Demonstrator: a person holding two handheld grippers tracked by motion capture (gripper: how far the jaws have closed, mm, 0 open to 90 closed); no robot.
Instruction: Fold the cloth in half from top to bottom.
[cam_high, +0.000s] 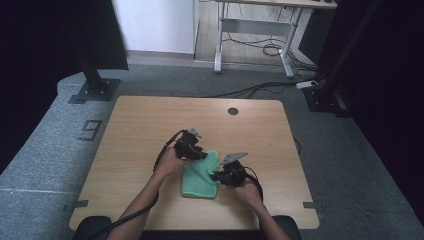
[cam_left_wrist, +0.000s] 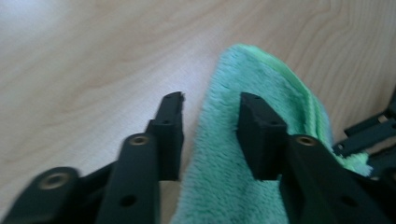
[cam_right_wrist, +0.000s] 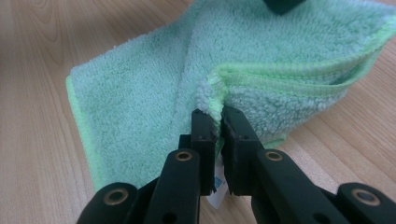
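Two tools on one green cloth (cam_high: 200, 177): right tool (cam_right_wrist: 218, 122) pinching its hem, left tool (cam_left_wrist: 210, 135) spread apart

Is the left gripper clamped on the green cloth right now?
No. In the left gripper view the left gripper has its jaws spread apart, with the green cloth lying between them, unpinched.

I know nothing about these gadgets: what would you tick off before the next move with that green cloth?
1. Right gripper clamped on the green cloth edge: ok, fingers pinch the hem.
2. Left gripper ready to grab: ok, open, one finger over the cloth, one over bare wood.
3. Left gripper actually gripping: not ok, nothing clamped yet.
4. Cloth lying on the table, away from its edges: ok.
5. Cloth flat: not ok, one side is lifted and folded over.
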